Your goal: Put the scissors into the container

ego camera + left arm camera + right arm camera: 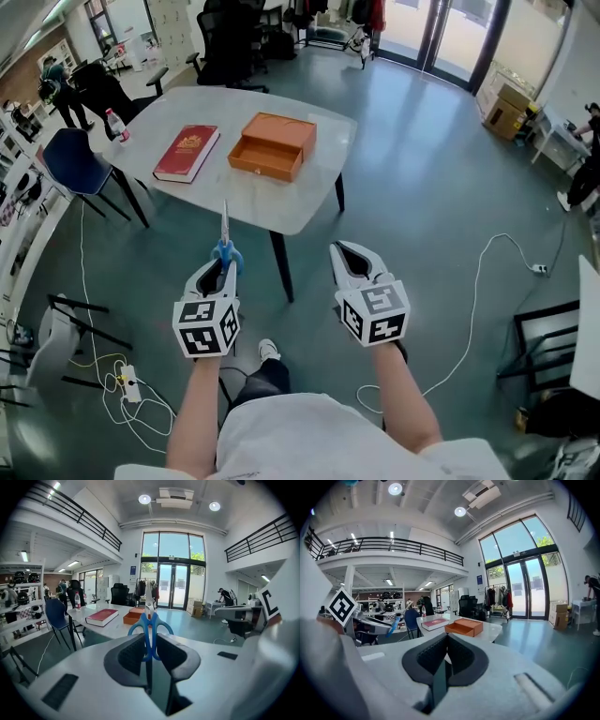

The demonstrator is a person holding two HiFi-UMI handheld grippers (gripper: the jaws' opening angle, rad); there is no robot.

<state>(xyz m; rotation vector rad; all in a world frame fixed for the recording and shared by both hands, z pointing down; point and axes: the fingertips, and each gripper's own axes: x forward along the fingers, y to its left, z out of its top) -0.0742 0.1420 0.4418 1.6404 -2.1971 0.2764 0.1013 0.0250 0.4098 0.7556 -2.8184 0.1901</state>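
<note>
Scissors [225, 239] with blue handles and steel blades stick out of my left gripper [221, 265], which is shut on their handles; the blades point toward the table. In the left gripper view the blue handles [150, 629] stand upright between the closed jaws. An open orange box, the container [272, 146], lies on the white table [187, 187] well ahead of both grippers, and shows small in the left gripper view [135, 616] and the right gripper view [464, 627]. My right gripper [351, 258] is shut with nothing in it, held off the table's near corner.
A red book [187, 153] lies left of the orange box, and a water bottle [116, 126] stands at the table's far left edge. A blue chair [73, 161] is beside the table on the left. Cables [117, 380] trail on the floor.
</note>
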